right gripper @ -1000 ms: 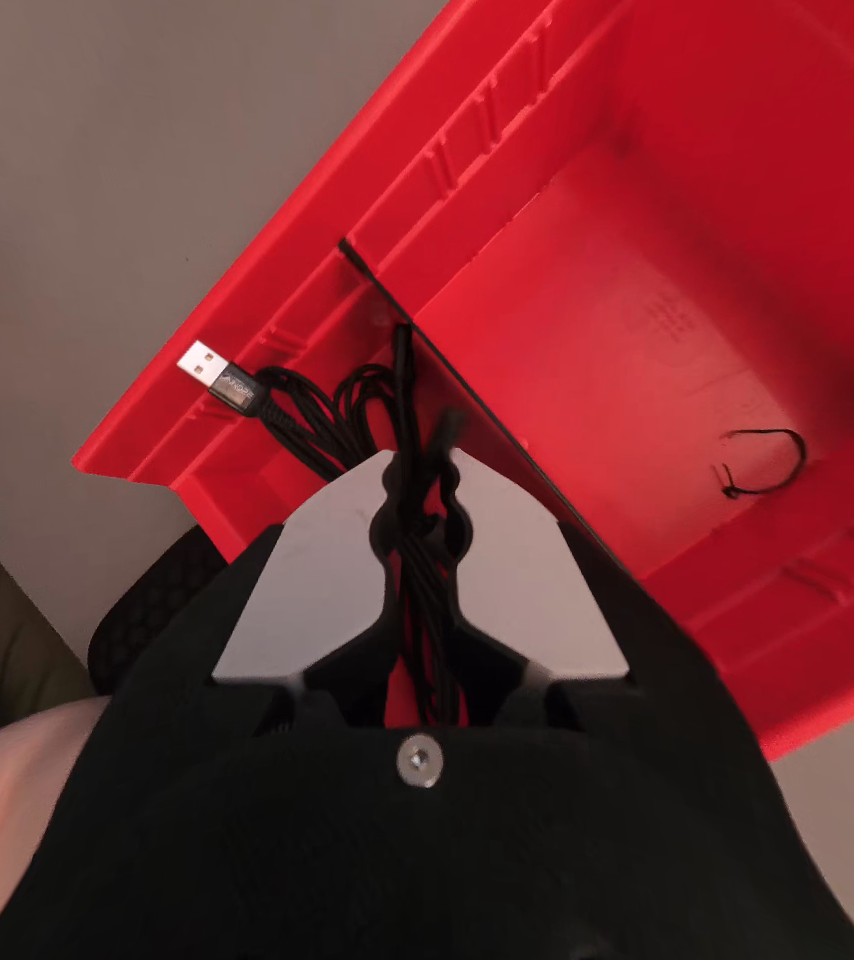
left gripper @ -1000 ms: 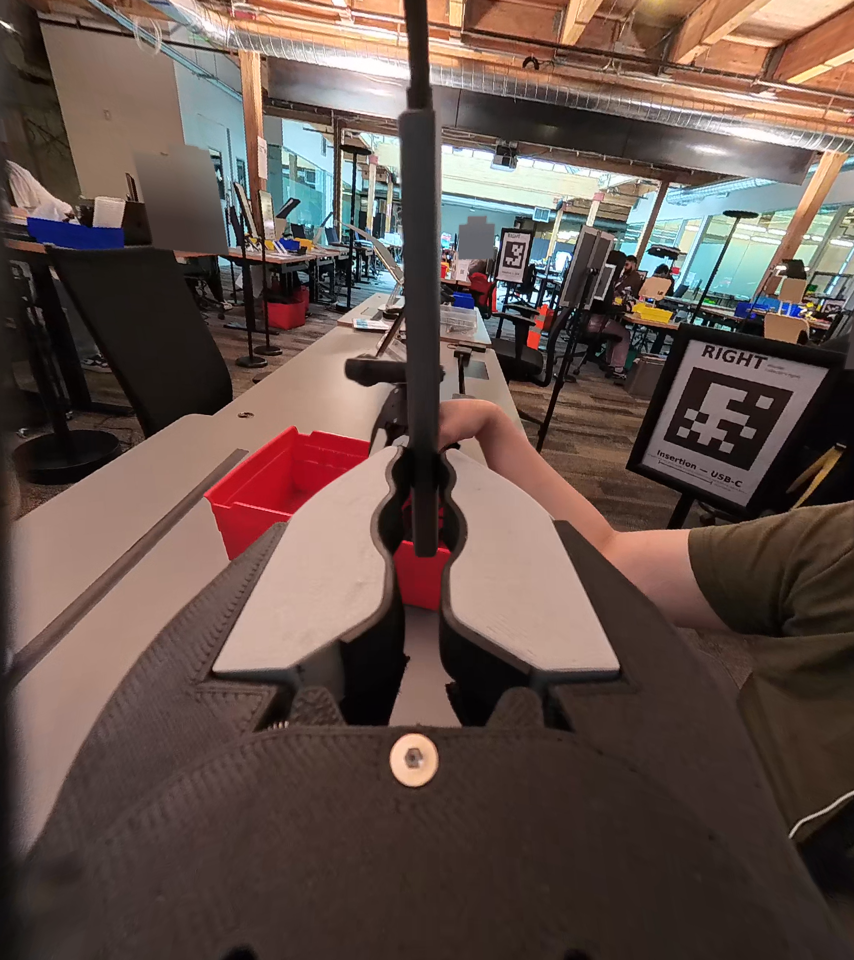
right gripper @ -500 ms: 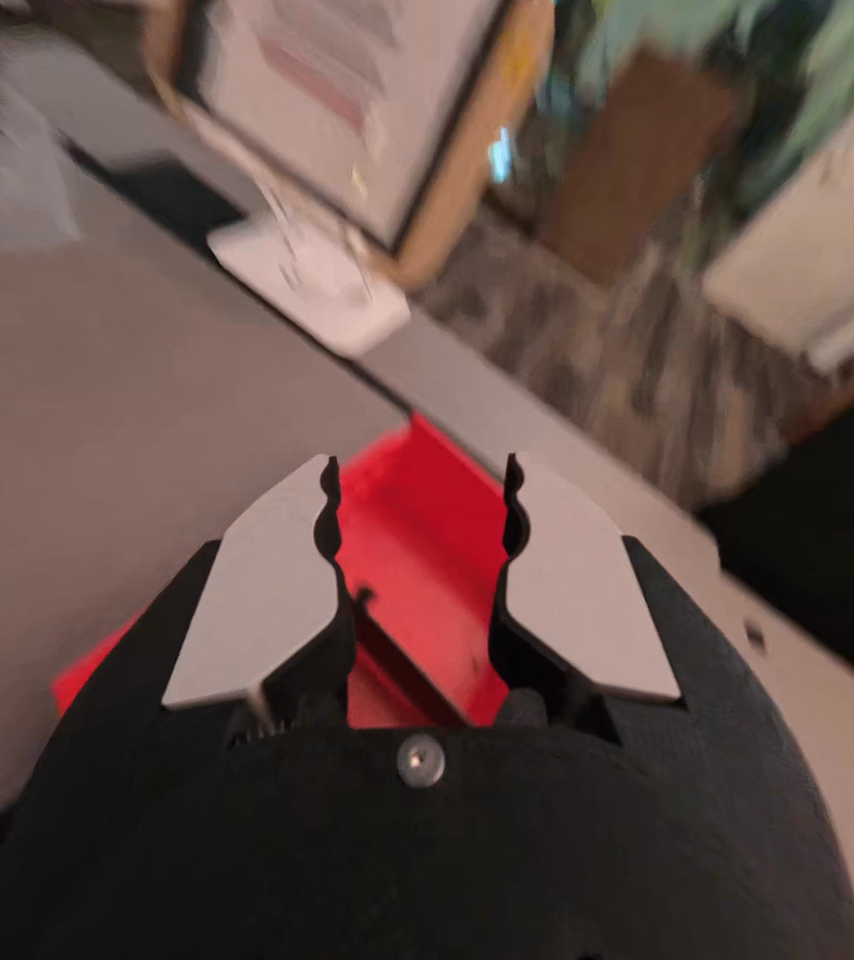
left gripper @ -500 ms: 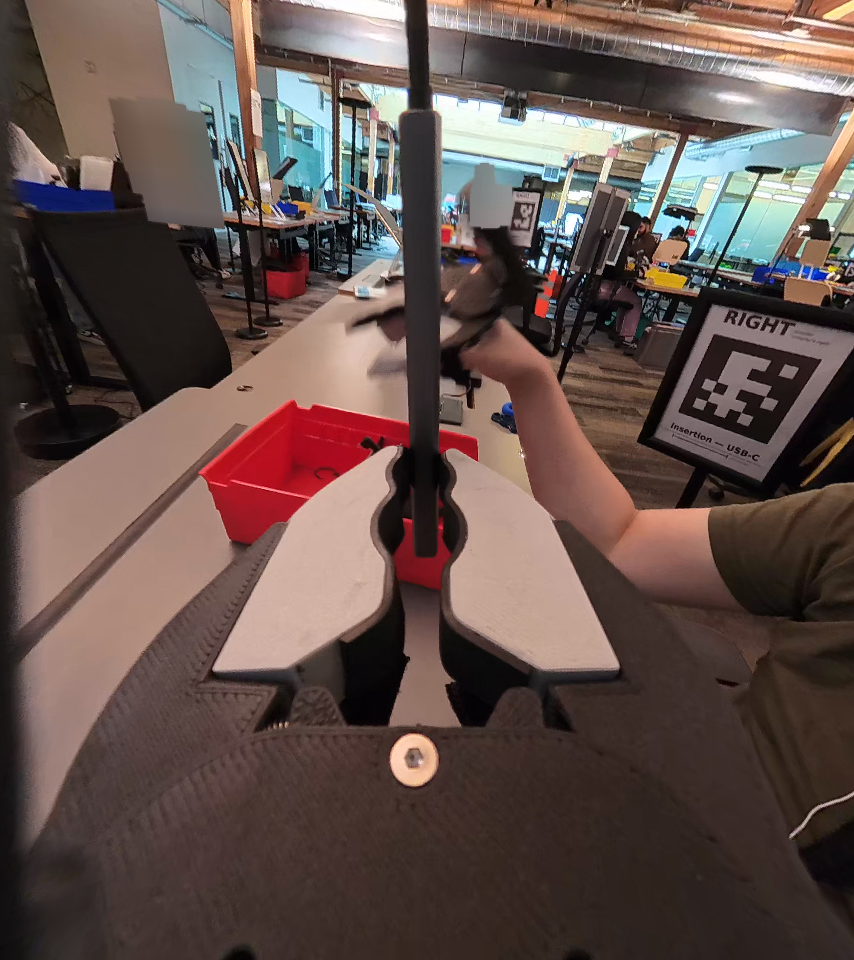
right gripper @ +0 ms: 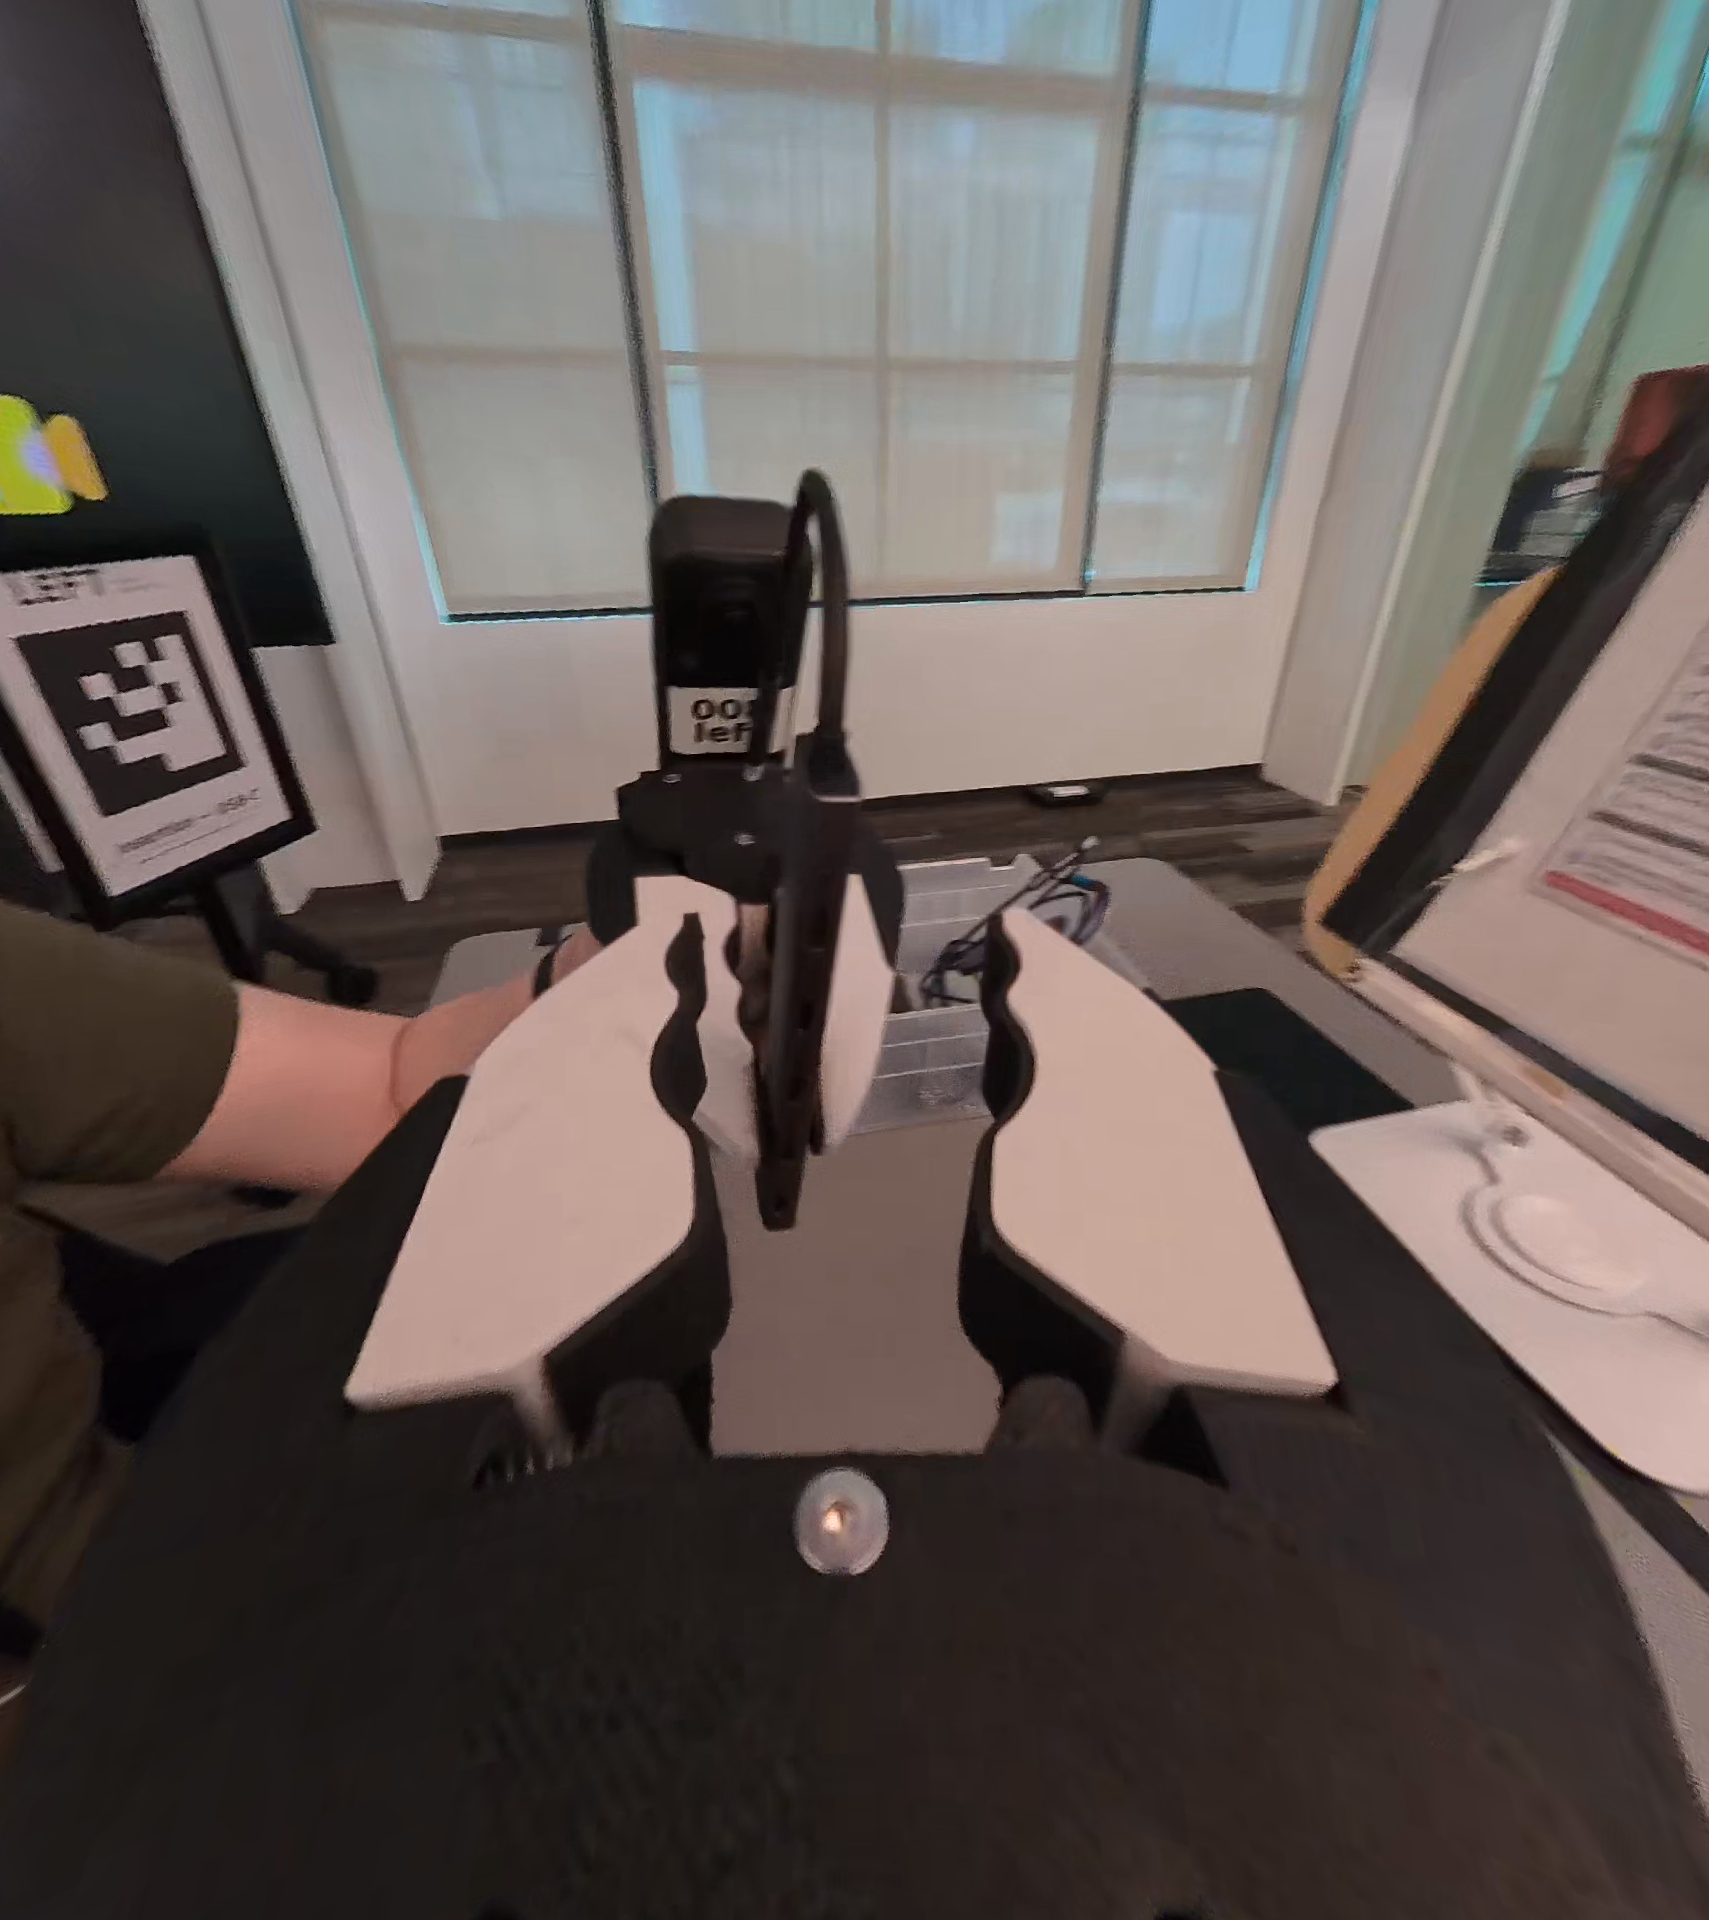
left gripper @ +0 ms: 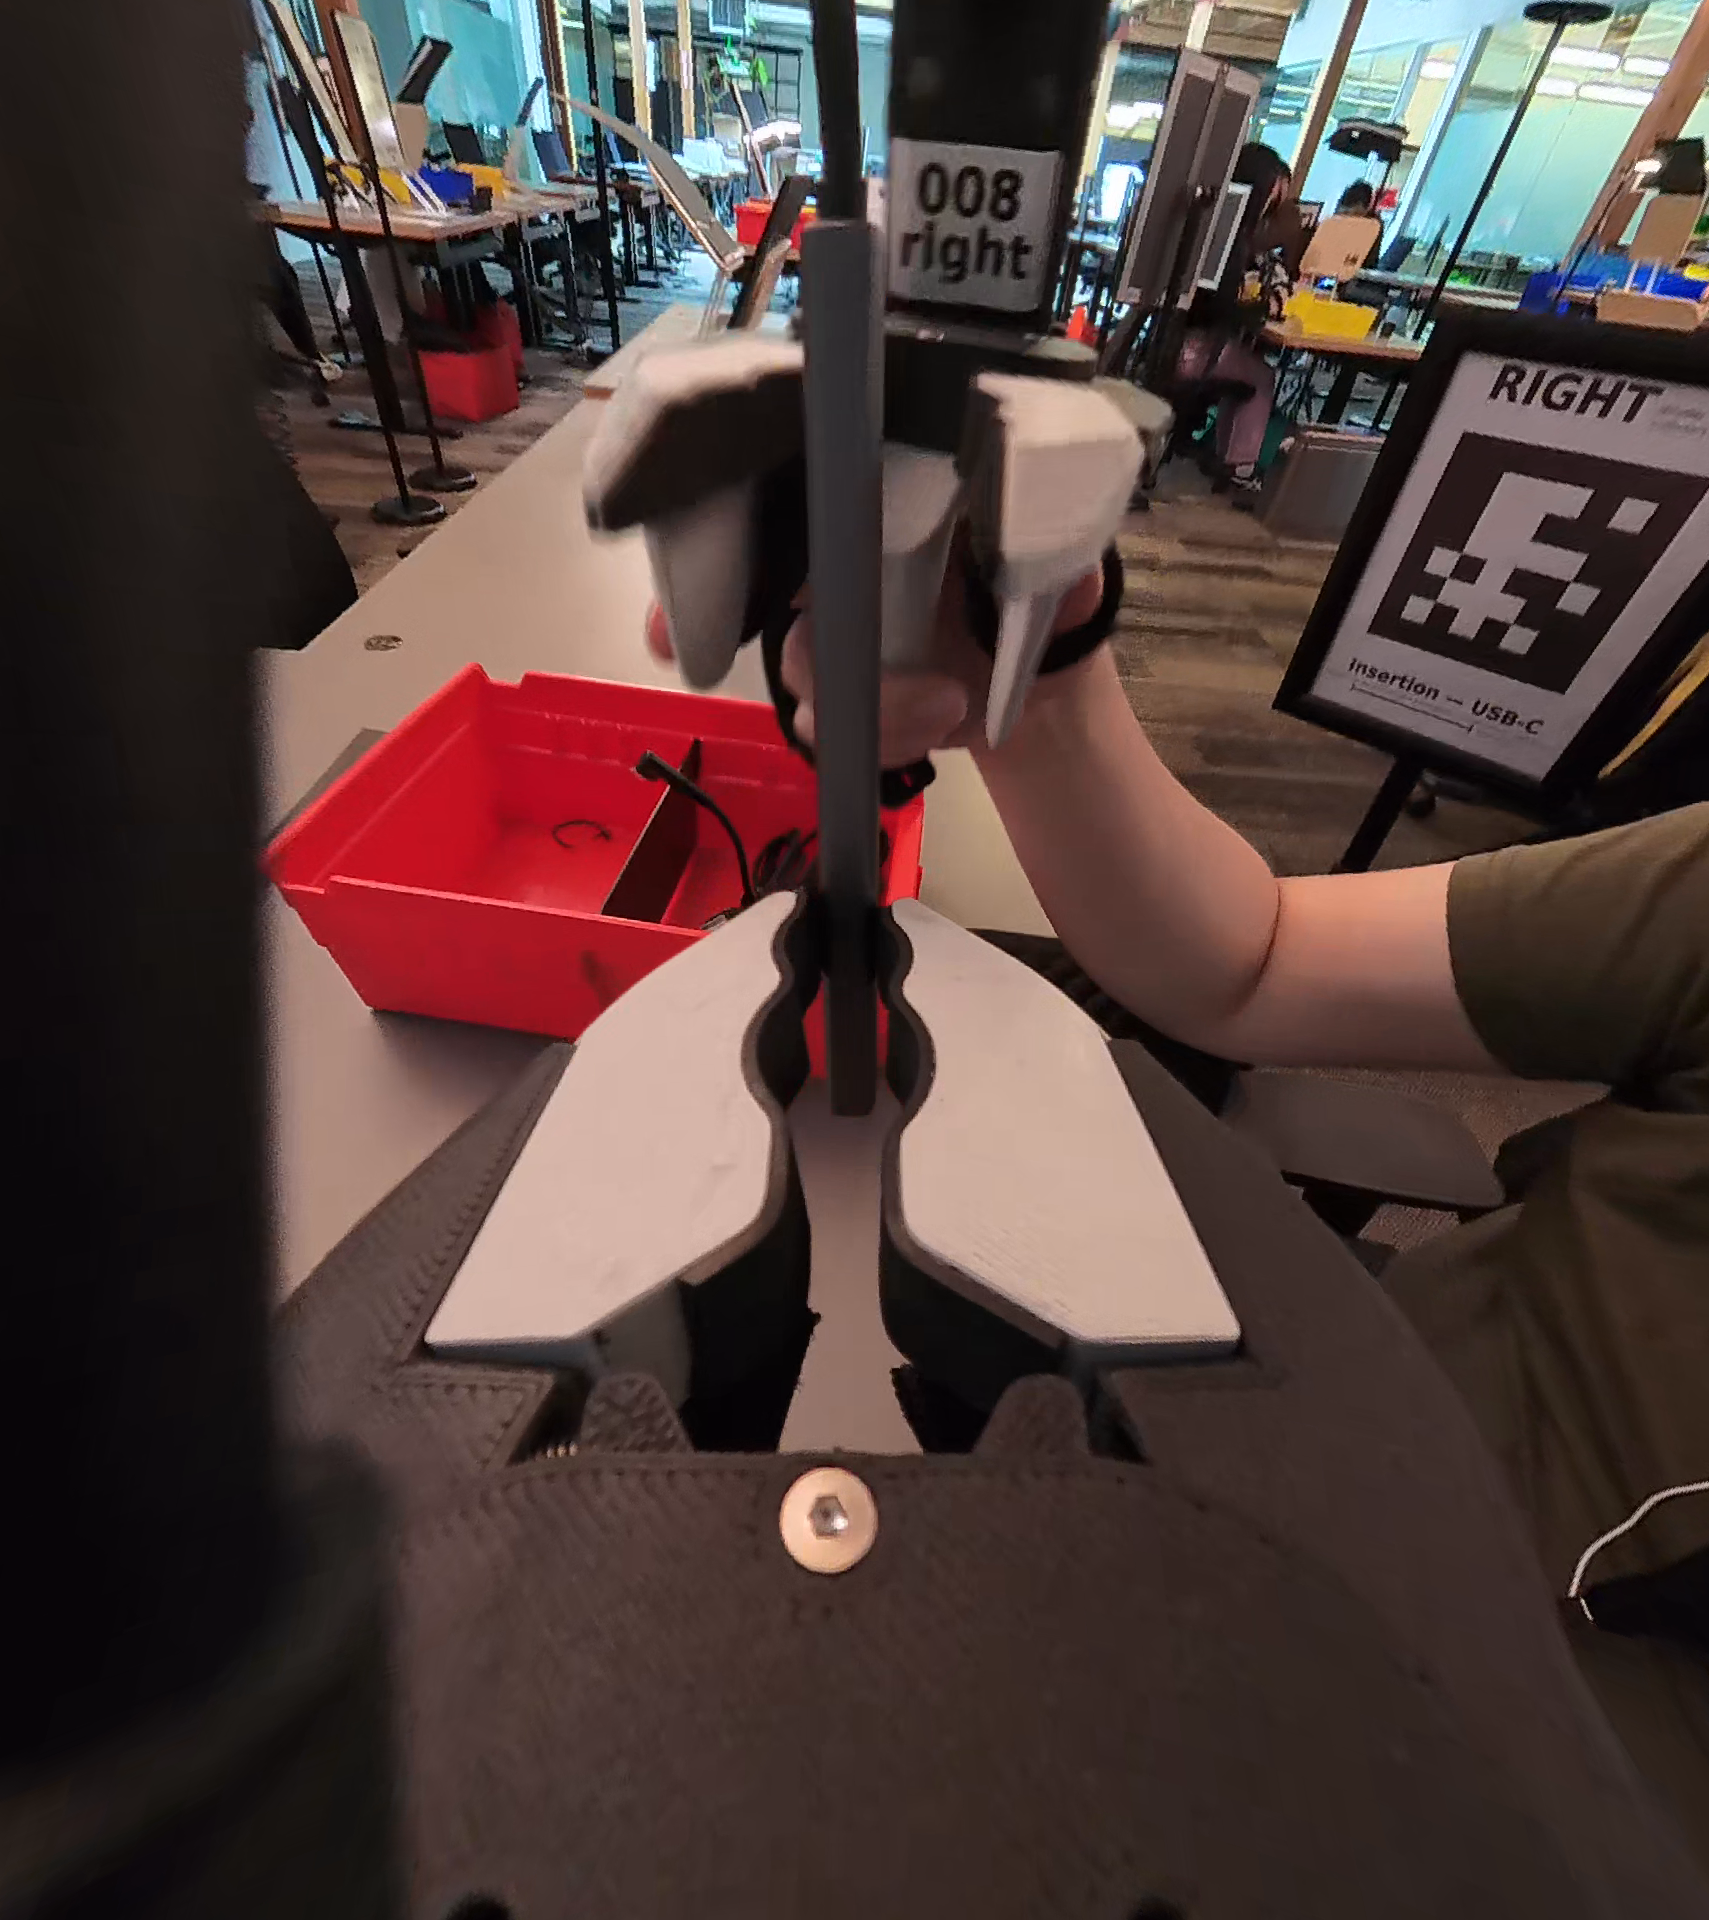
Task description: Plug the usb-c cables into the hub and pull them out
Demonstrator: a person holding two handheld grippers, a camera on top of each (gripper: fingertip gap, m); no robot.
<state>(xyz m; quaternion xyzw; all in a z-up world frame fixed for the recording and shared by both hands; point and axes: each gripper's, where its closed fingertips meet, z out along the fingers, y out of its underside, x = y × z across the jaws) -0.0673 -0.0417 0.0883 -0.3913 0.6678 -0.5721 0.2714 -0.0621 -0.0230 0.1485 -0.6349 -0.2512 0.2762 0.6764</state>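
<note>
The left gripper (left gripper: pixel 837 935) holds the grey hub (left gripper: pixel 842 665) upright, its jaws clenched on the hub's lower end; a black cord (left gripper: pixel 834 104) leaves the hub's top. The right gripper (right gripper: pixel 839 971) faces it from just beyond, jaws spread apart and grasping nothing. On the grey desk (left gripper: pixel 476 561), a red bin (left gripper: pixel 476 935) with a black divider (left gripper: pixel 658 847) holds the loose black cables (left gripper: pixel 725 821) in its right compartment.

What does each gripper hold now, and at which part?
The left gripper grips the grey hub near its lower end; the right gripper is open and holds nothing.
</note>
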